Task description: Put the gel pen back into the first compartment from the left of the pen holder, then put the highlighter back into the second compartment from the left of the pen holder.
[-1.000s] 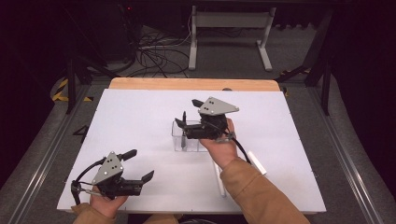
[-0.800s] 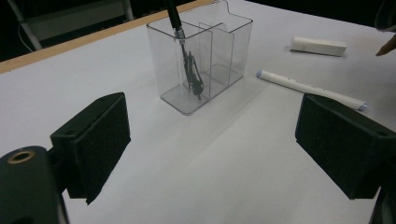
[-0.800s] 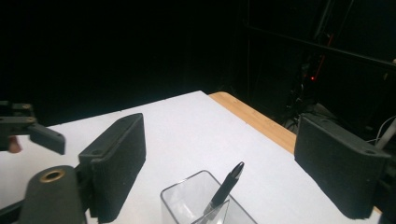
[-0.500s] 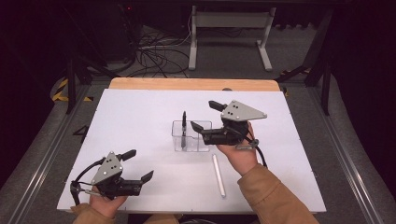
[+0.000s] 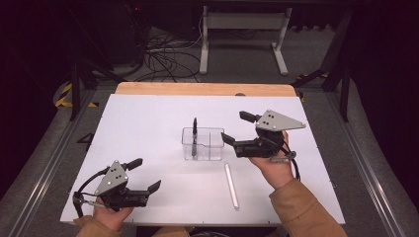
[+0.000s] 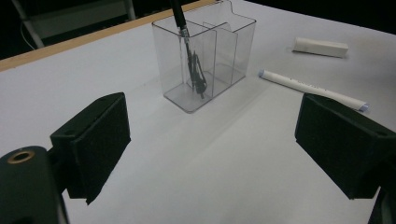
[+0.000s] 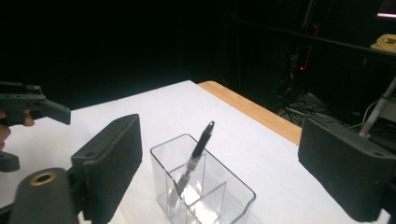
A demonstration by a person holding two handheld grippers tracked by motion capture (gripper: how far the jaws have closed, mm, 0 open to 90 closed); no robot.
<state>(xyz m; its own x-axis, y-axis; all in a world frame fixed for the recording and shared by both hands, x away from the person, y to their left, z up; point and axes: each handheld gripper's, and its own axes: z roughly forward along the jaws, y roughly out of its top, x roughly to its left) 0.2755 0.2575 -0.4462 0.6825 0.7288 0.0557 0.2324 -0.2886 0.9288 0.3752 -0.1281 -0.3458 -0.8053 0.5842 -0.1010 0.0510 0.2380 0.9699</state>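
My left gripper [image 5: 148,181] sits at the near left corner of the white table [image 5: 148,123], jaws spread wide with nothing between them. Through its own camera the two black pads [image 6: 100,140] frame bare table, and the clear plastic holder [image 6: 205,56] stands straight ahead of them, well apart.

Ahead and to the right of that gripper, a white marker [image 5: 231,185] lies flat on the table, near my right forearm and just short of the holder. In the left gripper view it lies beyond the right pad, and a small white block [image 6: 321,46], perhaps an eraser, lies farther off behind it.

My right gripper [image 5: 236,132] hangs above the table just to the right of the holder [image 5: 202,143], jaws pointing toward it. They have just been opening and now stand wide, nothing between them.

The holder has two compartments. A black pen [image 5: 194,129] stands in the one farther from my right gripper, leaning with its tip in the bottom. In the right gripper view the pen [image 7: 200,144] and holder [image 7: 205,196] sit low between my pads, not touched by either.

Beyond the holder runs the table's wooden far edge [image 5: 202,89].
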